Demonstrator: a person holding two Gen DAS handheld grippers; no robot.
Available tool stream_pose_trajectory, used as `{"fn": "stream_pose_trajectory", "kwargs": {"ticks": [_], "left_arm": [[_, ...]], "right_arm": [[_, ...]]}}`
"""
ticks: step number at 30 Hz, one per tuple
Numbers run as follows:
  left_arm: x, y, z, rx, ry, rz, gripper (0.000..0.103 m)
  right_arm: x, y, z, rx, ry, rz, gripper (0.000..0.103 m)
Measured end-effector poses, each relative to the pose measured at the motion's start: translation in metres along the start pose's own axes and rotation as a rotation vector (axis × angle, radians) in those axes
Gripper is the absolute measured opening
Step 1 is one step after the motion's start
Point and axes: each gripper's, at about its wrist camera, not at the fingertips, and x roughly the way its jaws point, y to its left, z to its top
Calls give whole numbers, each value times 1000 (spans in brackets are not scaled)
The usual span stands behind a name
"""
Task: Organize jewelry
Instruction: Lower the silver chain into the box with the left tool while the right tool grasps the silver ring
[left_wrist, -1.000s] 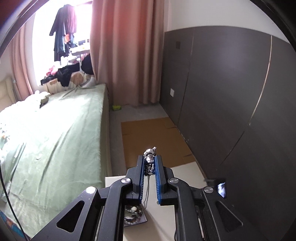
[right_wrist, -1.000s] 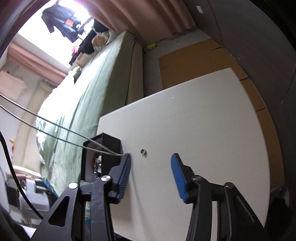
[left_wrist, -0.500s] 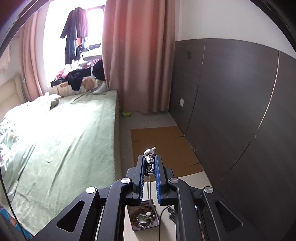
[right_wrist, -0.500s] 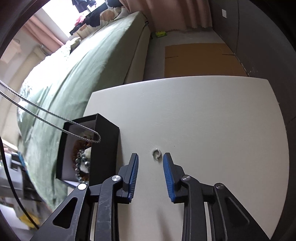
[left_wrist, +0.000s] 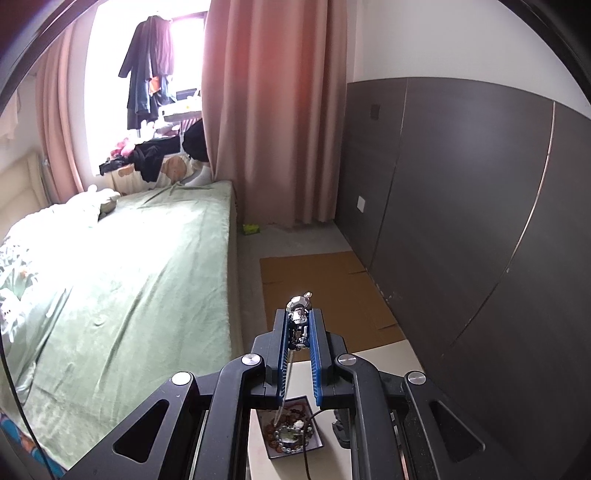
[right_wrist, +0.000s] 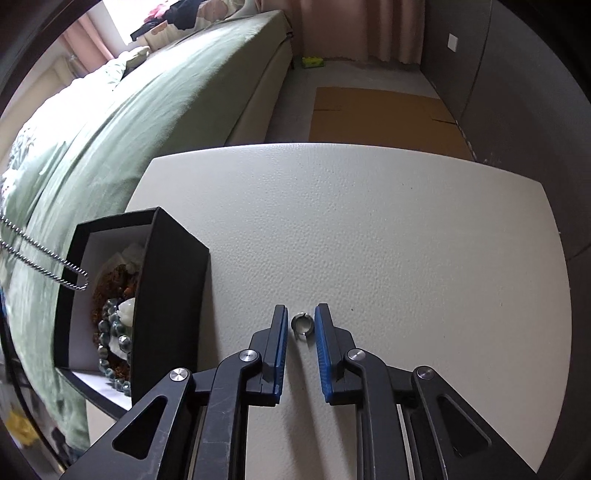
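Observation:
My left gripper (left_wrist: 298, 317) is shut on the silver pendant (left_wrist: 298, 312) of a necklace, held high above the table. Its chain (left_wrist: 284, 384) hangs down toward the open black box (left_wrist: 291, 432) that holds bead bracelets. In the right wrist view the chain's loop (right_wrist: 70, 278) dangles over the black box (right_wrist: 162, 295). My right gripper (right_wrist: 301, 317) is low on the white table (right_wrist: 369, 221), its jaws narrowly apart on either side of a small silver ring (right_wrist: 302, 325), not touching it.
A green bed (left_wrist: 122, 288) runs along the table's left side. A dark panelled wall (left_wrist: 480, 221) stands on the right. Cardboard (right_wrist: 369, 114) lies on the floor beyond the table's far edge.
My left gripper rose with the pendant, lifting the chain over the box. My right gripper narrowed and moved forward until the ring lies between its fingers.

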Motion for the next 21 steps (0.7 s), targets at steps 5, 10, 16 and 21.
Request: {"fn": "stream_pose_trajectory", "kwargs": {"ticks": [5,10,16,21], "left_arm": [[4,1,-1,-3,11,-3,11],[12,4,-8,-13,32,-7,11],[37,9,-28,-31,77,-17,11],[67,6,-49,-52,129,-44,11]], "right_arm": [[-6,-8,-3,29,10,42,14],[-34,-20,-6,68,-35,107,14],[-80,-33,-13,103,-130,194,14],[-108,-39,-17,116,-197,230,14]]}}
